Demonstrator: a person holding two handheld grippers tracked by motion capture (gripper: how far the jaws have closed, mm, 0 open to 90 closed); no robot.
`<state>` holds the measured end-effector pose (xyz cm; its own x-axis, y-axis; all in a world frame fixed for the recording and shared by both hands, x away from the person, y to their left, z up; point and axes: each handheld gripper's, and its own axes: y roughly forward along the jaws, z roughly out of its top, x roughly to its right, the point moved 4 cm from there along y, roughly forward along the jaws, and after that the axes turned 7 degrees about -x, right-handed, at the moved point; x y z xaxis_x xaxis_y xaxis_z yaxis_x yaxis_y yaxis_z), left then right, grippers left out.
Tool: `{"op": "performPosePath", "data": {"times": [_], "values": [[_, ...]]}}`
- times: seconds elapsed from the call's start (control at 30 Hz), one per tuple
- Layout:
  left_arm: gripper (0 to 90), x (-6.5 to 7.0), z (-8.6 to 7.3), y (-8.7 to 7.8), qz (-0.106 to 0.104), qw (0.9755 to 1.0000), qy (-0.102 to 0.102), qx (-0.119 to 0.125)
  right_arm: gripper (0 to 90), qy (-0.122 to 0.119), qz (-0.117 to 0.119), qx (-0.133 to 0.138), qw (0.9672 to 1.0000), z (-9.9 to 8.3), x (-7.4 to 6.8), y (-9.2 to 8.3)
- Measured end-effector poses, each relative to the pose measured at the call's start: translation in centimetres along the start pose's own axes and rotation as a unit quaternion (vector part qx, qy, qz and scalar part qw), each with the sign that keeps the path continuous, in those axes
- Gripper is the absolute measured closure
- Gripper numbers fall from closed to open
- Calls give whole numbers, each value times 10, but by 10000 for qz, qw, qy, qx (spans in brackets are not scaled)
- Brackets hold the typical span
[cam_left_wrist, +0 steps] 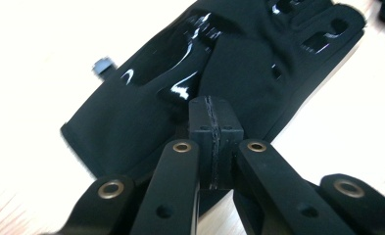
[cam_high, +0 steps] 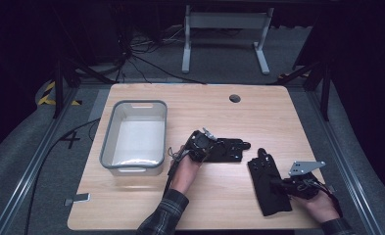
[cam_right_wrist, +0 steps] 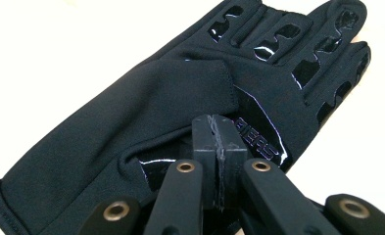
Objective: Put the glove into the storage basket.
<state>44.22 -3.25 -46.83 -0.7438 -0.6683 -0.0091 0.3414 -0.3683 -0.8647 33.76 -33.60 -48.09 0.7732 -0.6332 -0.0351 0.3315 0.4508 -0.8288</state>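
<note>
Standing by the near edge, I see the person's right gripper [cam_high: 278, 184] with its jaws pressed together over a black glove [cam_right_wrist: 180, 112] that lies flat, cuff toward the person; whether fabric is pinched between them I cannot tell. The left gripper [cam_high: 218, 147], jaws likewise together, sits over a second glove [cam_high: 231, 149] just beyond. If either gripper lifts with only a thin fold caught, the slick glove could slip free or drag its neighbour, I judge. Farther left on the pale wooden desk [cam_high: 204, 105] stands an empty grey bin [cam_high: 133, 137]. Beyond, dark floor, cables and a white frame
</note>
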Motion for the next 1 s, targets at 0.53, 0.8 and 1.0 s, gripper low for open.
{"op": "performPosePath", "data": {"times": [0.53, 0.8, 1.0], "values": [[895, 36, -26, -9, -697, 9967, 300, -281, 900, -3, 14, -5, 10000, 0, 0, 0], [895, 62, -31, -10, -1136, 9909, 646, -325, 900, -11, 8, -14, 10000, 0, 0, 0], [895, 84, -33, -8, -1511, 9848, 802, -291, 900, -41, 15, -29, 10000, 4, -2, 3]]}}
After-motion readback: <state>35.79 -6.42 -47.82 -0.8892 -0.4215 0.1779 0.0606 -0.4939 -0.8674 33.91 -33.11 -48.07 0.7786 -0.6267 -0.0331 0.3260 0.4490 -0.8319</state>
